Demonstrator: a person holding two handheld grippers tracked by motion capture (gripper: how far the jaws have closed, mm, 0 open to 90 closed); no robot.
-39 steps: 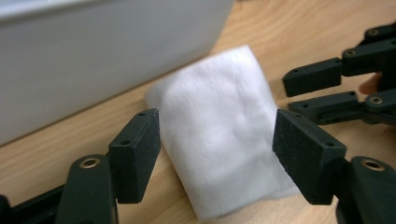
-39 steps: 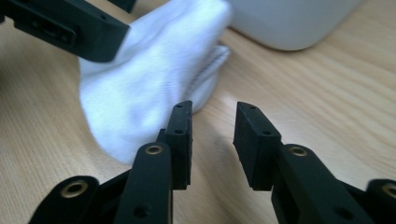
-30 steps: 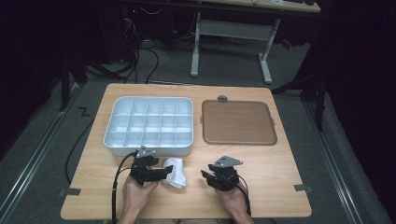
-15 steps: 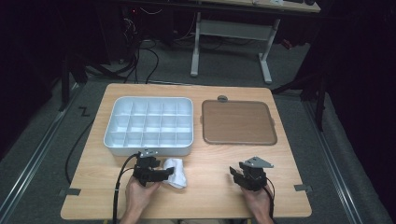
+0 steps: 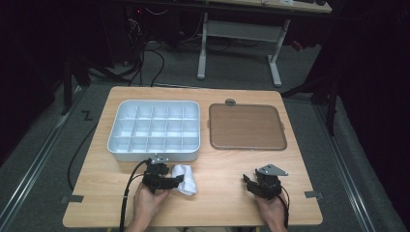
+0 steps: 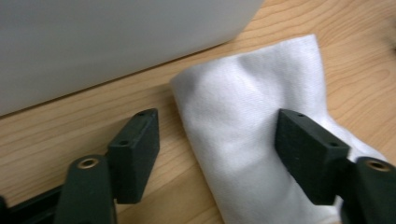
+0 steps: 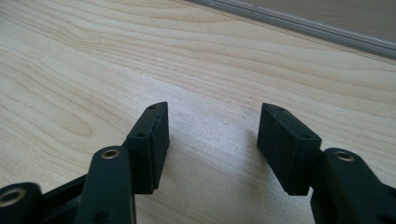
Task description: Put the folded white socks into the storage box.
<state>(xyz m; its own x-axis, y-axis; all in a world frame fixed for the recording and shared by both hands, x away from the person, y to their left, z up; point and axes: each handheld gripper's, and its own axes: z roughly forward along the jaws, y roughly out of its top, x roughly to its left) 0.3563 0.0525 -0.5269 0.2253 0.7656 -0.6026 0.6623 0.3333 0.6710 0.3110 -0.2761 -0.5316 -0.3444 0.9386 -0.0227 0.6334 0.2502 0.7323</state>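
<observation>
A white folded cloth (image 5: 187, 180) lies on the wooden table (image 5: 222, 203) just in front of the white compartment tray (image 5: 154, 129). My left gripper (image 5: 175, 181) is at the cloth's left end, open. In the left gripper view the cloth (image 6: 243, 116) lies between the spread jaws of the left gripper (image 6: 219, 140); one jaw rests on wood, the other over the cloth. My right gripper (image 5: 254, 183) stands open near the front right. In its own view the right gripper (image 7: 212, 140) has bare wood between its jaws.
A brown flat tray (image 5: 246, 126) sits at the back right, and its grey rim (image 7: 327, 23) shows in the right gripper view. The white tray's wall (image 6: 93, 42) is close behind the cloth. A cable (image 5: 126, 193) trails from the left gripper.
My right gripper has moved right, away from the cloth, and now stands near the front right. The left gripper stays at the cloth, which has settled slightly.
</observation>
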